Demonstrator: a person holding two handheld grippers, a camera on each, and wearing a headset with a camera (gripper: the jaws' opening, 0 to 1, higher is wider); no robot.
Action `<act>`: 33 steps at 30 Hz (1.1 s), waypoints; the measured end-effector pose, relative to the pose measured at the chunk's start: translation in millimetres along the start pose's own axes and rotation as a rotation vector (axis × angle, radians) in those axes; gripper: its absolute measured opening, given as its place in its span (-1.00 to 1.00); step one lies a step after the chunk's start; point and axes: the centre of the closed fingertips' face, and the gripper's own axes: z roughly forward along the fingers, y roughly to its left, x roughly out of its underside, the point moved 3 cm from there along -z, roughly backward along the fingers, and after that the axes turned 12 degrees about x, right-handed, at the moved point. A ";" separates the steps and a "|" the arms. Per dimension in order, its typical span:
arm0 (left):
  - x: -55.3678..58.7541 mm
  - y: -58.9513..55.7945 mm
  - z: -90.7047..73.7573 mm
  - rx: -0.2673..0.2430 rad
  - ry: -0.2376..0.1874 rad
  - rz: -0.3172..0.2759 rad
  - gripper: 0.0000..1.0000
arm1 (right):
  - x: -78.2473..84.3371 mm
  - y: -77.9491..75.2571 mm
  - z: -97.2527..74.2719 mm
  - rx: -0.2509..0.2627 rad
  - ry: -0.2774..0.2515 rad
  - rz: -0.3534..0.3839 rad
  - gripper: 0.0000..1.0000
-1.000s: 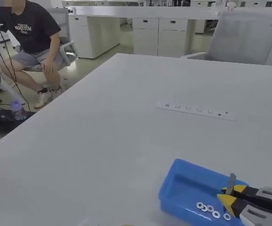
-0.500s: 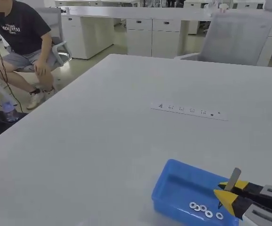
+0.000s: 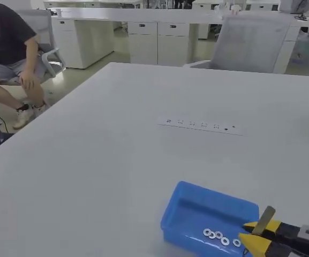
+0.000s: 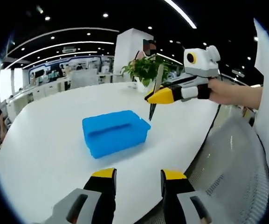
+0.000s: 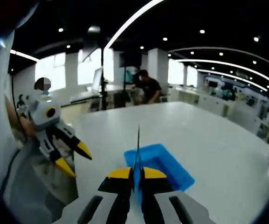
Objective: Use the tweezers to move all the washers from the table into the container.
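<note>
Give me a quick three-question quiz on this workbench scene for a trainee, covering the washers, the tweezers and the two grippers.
1. True or false: the washers lie inside the blue container.
2. What does the right gripper hold? A) a washer B) the tweezers C) nothing
3. Fill in the blank: the jaws of the left gripper stand ___, with nothing between them.

Key: 1 true; 2 B; 3 open.
</note>
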 end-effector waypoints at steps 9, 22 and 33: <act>-26.0 -13.9 -2.8 0.158 0.066 0.086 -0.58 | 7.6 12.3 -5.7 -0.113 0.023 -0.004 -0.92; -82.2 -35.8 -8.5 0.297 0.041 0.134 -0.67 | 32.6 56.4 -17.5 -0.344 0.128 -0.173 -0.92; -93.7 -55.2 1.1 0.400 0.093 0.220 -0.63 | 37.7 75.2 -23.9 -0.436 0.157 -0.307 -0.92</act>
